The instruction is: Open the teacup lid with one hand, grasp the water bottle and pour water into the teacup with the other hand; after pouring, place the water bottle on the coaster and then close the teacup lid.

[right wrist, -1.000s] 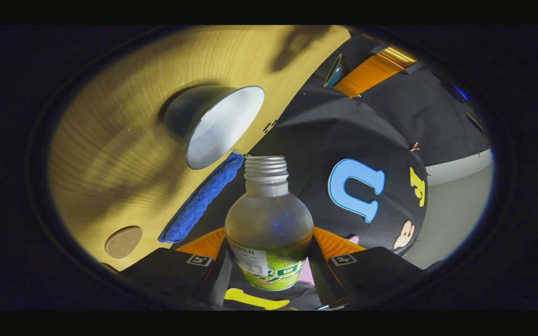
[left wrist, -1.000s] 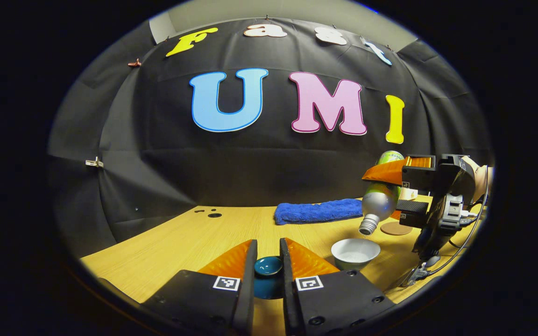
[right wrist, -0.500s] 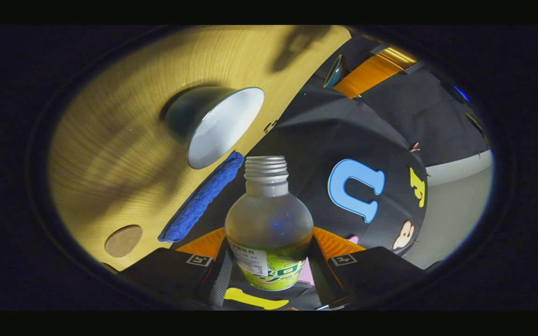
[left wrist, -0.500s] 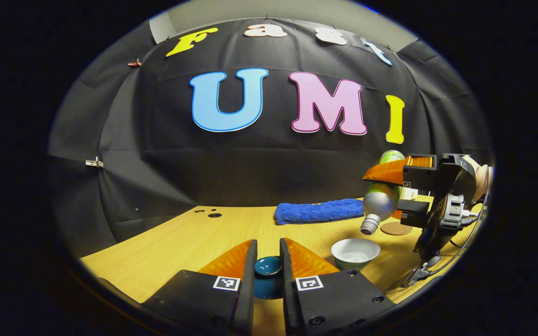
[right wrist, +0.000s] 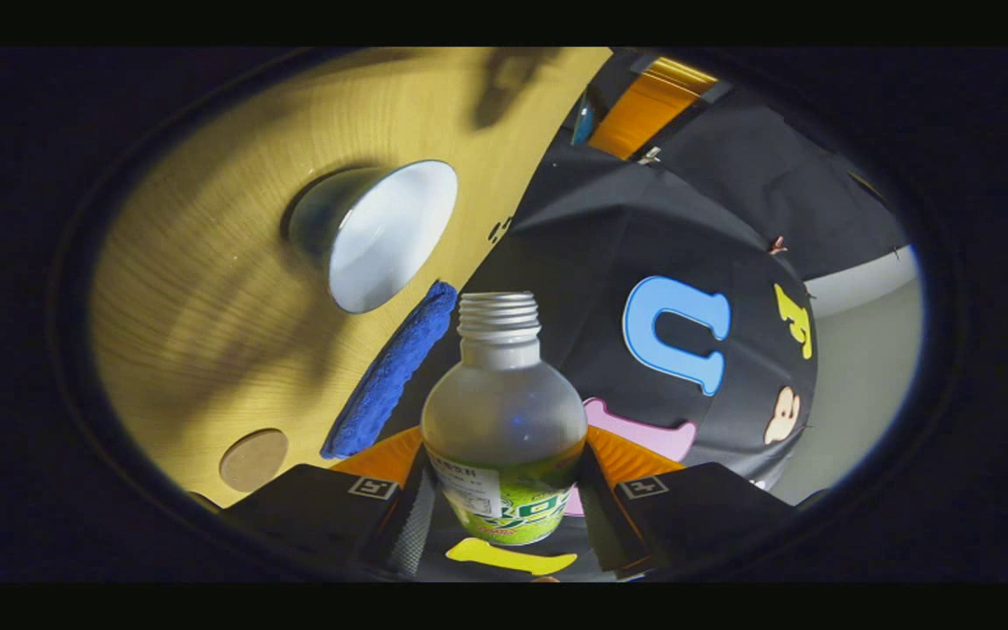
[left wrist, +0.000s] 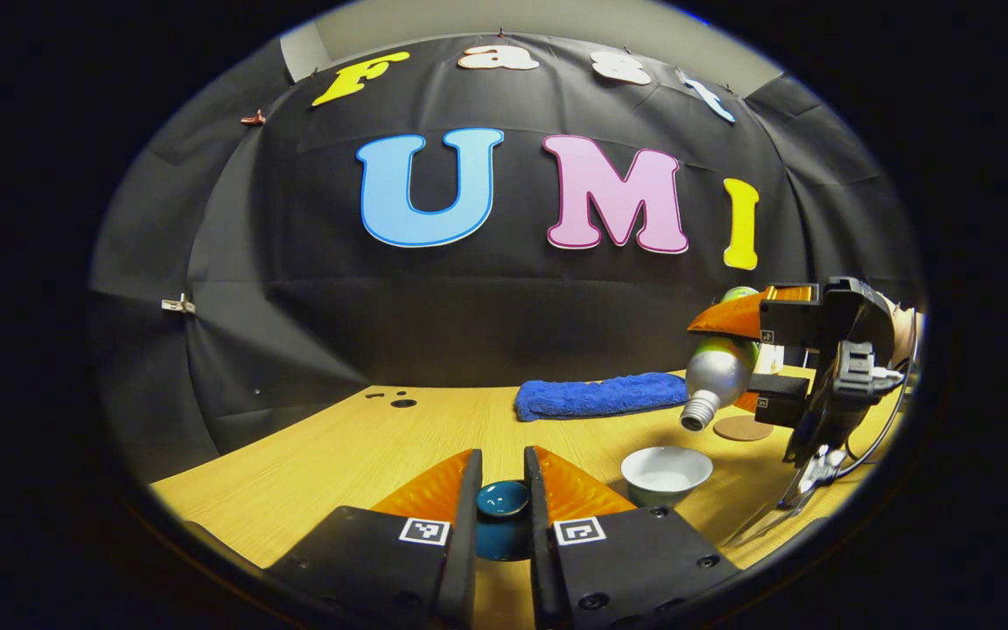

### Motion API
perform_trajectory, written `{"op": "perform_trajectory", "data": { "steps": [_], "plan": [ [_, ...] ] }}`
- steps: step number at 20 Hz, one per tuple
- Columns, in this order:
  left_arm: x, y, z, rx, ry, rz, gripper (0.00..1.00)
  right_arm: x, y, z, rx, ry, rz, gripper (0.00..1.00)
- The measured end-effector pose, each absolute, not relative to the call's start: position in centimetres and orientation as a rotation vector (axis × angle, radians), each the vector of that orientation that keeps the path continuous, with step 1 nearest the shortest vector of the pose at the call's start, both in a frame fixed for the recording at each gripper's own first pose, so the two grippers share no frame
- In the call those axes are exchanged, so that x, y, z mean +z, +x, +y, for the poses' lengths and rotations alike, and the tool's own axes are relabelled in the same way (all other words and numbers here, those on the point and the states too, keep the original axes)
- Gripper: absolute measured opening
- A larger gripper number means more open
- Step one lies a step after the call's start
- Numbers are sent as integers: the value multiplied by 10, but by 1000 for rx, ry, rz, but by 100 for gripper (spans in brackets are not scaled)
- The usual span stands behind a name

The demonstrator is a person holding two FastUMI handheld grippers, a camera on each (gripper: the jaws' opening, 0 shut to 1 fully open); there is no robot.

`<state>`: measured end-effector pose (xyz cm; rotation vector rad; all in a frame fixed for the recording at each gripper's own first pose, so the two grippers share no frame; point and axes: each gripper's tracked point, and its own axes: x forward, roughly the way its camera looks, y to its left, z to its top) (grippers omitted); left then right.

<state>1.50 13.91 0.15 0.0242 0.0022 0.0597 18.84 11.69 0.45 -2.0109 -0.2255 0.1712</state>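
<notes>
Left gripper (left wrist: 502, 477) – jaws closed on the blue teacup lid (left wrist: 502, 499), held just left of the open white teacup (left wrist: 667, 473) on the worktop (left wrist: 355, 455) | Right gripper (right wrist: 504, 468) – jaws clamped on the uncapped water bottle (right wrist: 504, 429), tilted mouth-down above and right of the teacup | round coaster (left wrist: 742, 428) behind the teacup, blue towel (left wrist: 596, 395) farther back

Blue towel (left wrist: 598, 395), folded, lying on wooden table (left wrist: 364, 455) near the back wall. Small dark holes (left wrist: 401, 403) in tabletop, left of towel.
</notes>
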Motion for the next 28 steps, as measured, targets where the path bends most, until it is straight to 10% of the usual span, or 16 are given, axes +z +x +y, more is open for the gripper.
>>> {"op": "perform_trajectory", "data": {
  "steps": [11,16,28],
  "plan": [
    [16,12,135,79,66,-15,31,26,168,-11,10,-924,86,77],
    [49,18,96,20,104,-79,29,24,166,-9,127,-316,158,76],
    [36,27,72,-26,22,-38,29,-16,210,-19,146,39,111,77]
  ]
}}
